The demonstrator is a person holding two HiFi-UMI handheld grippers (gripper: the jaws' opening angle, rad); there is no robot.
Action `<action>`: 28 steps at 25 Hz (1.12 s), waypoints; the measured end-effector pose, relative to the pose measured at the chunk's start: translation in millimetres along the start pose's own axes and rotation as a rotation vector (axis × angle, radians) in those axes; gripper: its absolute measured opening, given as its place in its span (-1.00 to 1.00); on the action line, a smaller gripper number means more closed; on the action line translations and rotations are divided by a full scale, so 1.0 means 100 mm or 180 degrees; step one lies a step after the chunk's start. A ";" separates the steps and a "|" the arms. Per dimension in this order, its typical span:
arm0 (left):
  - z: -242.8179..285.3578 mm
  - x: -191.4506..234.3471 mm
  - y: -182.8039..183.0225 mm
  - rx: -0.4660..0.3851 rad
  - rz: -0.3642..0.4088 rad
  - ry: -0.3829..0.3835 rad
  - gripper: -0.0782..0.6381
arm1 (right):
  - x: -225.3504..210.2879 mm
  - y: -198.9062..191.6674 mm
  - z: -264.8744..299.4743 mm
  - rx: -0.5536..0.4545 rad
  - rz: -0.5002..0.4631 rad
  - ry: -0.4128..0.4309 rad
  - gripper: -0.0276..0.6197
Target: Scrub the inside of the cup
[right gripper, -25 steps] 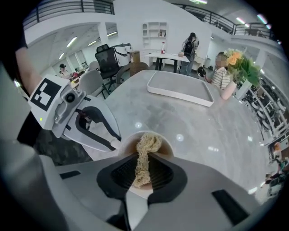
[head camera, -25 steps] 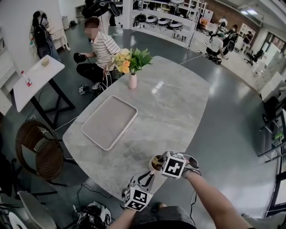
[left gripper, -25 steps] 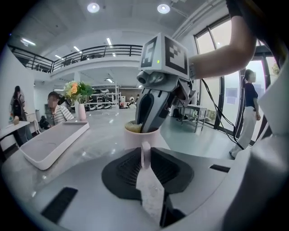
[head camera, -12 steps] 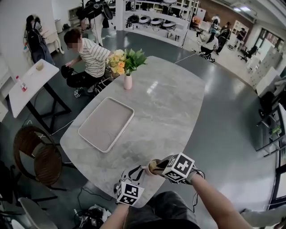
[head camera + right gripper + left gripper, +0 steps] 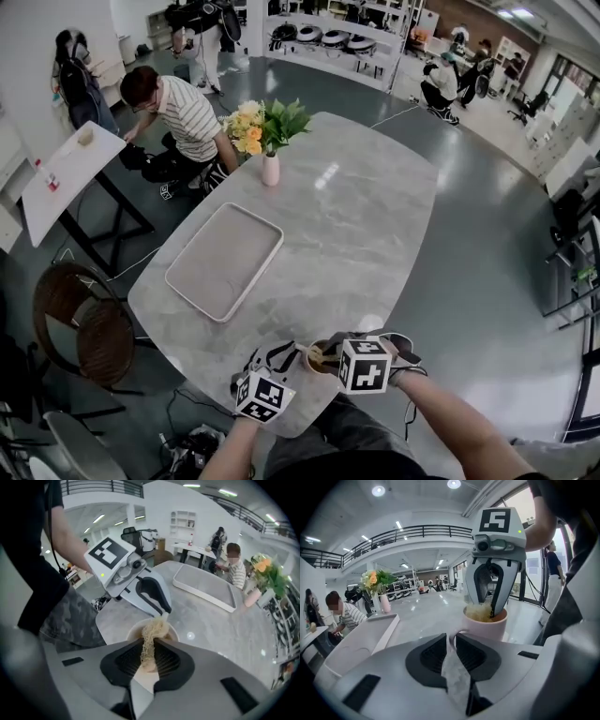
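Two tongs share the job: the left tongs point(image 5: 452, 644) clamp the handle point(image 5: 450, 634) to steady the cup point(image 5: 487, 626) at the worktop's point(image 5: 356, 216) near edge, the right tongs point(image 5: 150, 652) pinch a scrubber point(image 5: 151, 634) pushed inside it, grips plain in the gripper views, while only the head view shows the cup's place on the worktop.

Table: grey marble-look tabletop point(image 5: 366, 216) with rounded corners, glossy, with a light glare on its far half.
Tray: pale rectangular tray point(image 5: 225, 260) with rounded corners and a raised rim, lying flat at 9 o'clock from the table's middle.
Vase: small pink vase point(image 5: 271, 170), upright at 11 o'clock near the far left edge, holding yellow flowers point(image 5: 251, 127) and green leaves.
Cup: pale pink handled cup point(image 5: 487, 627), upright at 6 o'clock by the near edge, well apart from the tray.
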State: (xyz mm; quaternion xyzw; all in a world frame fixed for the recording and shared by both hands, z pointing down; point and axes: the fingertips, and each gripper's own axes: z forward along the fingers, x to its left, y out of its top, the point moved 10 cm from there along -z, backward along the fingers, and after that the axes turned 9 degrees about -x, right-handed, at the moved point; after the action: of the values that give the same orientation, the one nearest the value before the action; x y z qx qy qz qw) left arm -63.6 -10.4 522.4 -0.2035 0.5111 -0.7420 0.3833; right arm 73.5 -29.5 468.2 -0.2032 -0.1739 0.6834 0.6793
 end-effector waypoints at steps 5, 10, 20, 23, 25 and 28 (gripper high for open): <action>0.11 0.10 0.00 0.0021 0.0055 -0.0031 -0.58 | 0.04 0.07 0.05 0.0093 -0.0504 0.0148 -0.72; 0.26 0.23 0.03 0.0001 0.0098 -0.0158 -0.58 | 0.03 0.15 -0.06 -0.0165 -0.0364 0.0241 -0.72; 0.08 0.32 -0.06 -0.0260 -0.0365 0.0005 -0.58 | -0.09 0.13 -0.07 -0.0156 -0.0139 -0.0015 -0.72; -0.12 0.33 -0.22 -0.0391 -0.0770 0.0124 -0.54 | -0.09 0.13 0.07 0.0048 -0.0255 -0.0030 -0.72; -0.22 0.26 -0.25 -0.0412 -0.0874 0.0025 -0.32 | -0.07 0.13 0.15 0.0170 -0.0350 -0.0049 -0.72; -0.27 0.01 -0.22 -0.0290 -0.0692 -0.0282 0.09 | -0.08 0.13 0.23 0.0314 -0.0432 -0.0108 -0.72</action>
State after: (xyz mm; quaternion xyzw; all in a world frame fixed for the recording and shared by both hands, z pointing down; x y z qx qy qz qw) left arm -90.3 9.2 532.1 -0.3075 0.5017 -0.7454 0.3131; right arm 50.1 -36.5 481.3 -0.1457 -0.1649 0.6468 0.7302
